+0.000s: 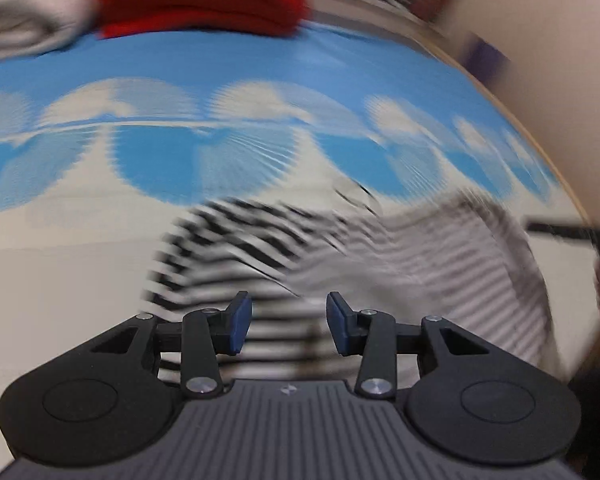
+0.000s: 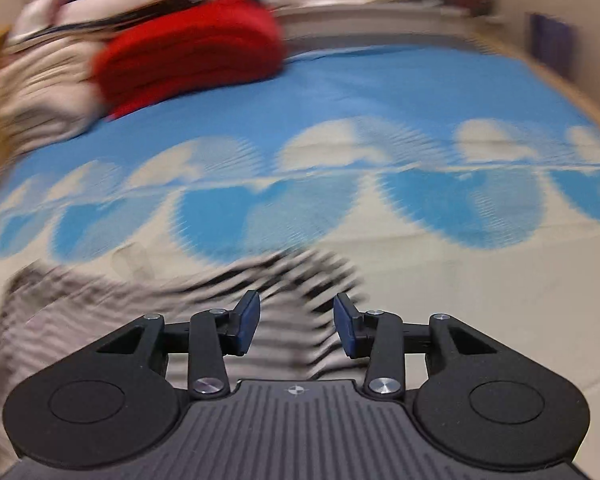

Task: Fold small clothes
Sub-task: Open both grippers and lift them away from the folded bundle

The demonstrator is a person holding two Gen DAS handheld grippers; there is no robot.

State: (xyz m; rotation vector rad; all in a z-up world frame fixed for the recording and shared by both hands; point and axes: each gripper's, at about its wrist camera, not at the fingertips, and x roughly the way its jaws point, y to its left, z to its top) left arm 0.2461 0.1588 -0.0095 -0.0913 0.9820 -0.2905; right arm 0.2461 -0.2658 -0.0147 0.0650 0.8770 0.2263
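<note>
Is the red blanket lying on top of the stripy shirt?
No, the red blanket sits far back on the bed, apart from the stripy shirt.

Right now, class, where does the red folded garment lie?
In both wrist views the red garment lies at the blue cover's far left, beside a beige pile.

A bed spread with a blue and cream sheet [image 2: 380,92] printed in fan-like scallops carries a small black-and-white striped garment [image 1: 260,240] near its front (blurred), a folded red knit [image 2: 192,56], and cream folded clothes [image 2: 40,92] beside it.
</note>
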